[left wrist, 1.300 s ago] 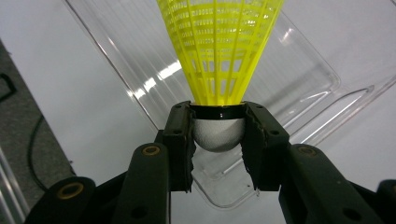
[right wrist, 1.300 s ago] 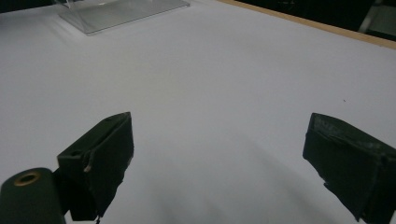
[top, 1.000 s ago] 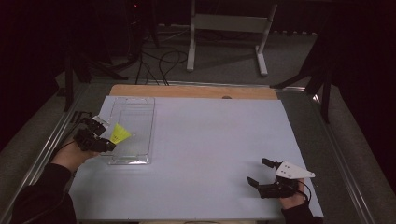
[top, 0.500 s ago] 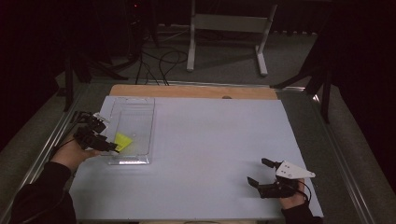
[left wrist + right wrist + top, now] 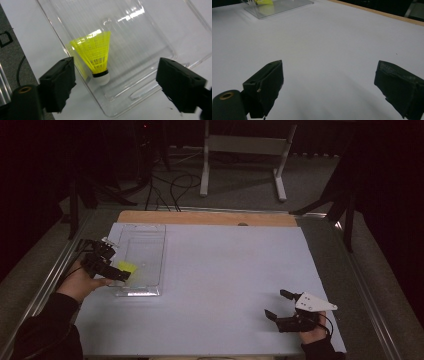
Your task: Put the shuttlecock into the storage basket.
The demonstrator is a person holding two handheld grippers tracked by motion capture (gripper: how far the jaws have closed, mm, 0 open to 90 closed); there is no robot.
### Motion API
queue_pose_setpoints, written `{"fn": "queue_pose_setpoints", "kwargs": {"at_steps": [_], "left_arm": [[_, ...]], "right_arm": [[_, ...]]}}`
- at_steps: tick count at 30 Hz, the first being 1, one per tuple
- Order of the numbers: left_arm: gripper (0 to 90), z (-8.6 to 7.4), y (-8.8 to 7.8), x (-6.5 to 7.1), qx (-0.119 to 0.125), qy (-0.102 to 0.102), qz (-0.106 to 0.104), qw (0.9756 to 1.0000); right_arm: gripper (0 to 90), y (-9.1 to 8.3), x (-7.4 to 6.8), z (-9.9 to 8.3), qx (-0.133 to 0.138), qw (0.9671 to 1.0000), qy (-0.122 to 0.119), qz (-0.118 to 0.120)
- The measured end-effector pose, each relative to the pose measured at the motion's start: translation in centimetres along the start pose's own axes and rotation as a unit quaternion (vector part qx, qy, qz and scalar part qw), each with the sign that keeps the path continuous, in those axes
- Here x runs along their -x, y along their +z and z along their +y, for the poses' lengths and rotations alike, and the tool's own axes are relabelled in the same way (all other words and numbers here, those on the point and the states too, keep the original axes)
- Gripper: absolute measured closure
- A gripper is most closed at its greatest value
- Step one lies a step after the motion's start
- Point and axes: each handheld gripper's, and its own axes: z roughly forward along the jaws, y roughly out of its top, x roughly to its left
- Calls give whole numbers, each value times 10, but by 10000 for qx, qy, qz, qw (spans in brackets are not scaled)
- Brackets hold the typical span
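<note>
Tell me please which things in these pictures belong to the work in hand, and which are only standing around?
Belong to the work:
- yellow shuttlecock, lying in the tray
- clear plastic tray
- left gripper, its jaws just opened, nothing pressed between them

Only around:
- right gripper, open over the white table sheet
- metal stand

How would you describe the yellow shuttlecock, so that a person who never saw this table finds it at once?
Look at the white table, then at the clear plastic tray near its left edge. At the tray's near end, just in front of the open left gripper, lies a yellow plastic shuttlecock with a white rounded tip. It is the one brightly coloured thing there.
</note>
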Motion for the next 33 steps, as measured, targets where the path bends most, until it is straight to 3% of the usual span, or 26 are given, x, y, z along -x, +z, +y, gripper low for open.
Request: {"fn": "queue_pose_setpoints", "kwargs": {"at_steps": [4, 13, 16, 23, 26, 29, 30, 32, 33], "left_arm": [[47, 3, -2, 3, 124, 93, -376, 9992], [3, 11, -4, 14, 519, 416, -410, 9969], [3, 14, -6, 21, 767, 518, -304, 9952], [3, 21, -9, 36, 844, 815, -475, 9920], [3, 25, -9, 39, 915, 788, -514, 9914], [3, 28, -10, 41, 997, 811, -660, 9895], [3, 30, -10, 47, 1072, 874, -733, 9877], [3, 31, -9, 49, 1077, 904, -760, 9871], [3, 33, -8, 54, 1082, 1015, -848, 9853]], "right_arm": [[89, 0, 0, 0, -3, 10000, 3, -1], [89, 0, 0, 0, -4, 10000, 12, 7], [89, 0, 0, -1, -20, 10000, 6, 4], [89, 0, 0, -1, -30, 10000, 1, 7], [89, 0, 0, -1, -36, 10000, 7, 4], [89, 0, 0, -1, -38, 10000, 7, 6], [89, 0, 0, -1, -41, 10000, 7, 5], [89, 0, 0, -1, -42, 10000, 10, 7], [90, 0, 0, -1, -40, 10000, 8, 6]]}}
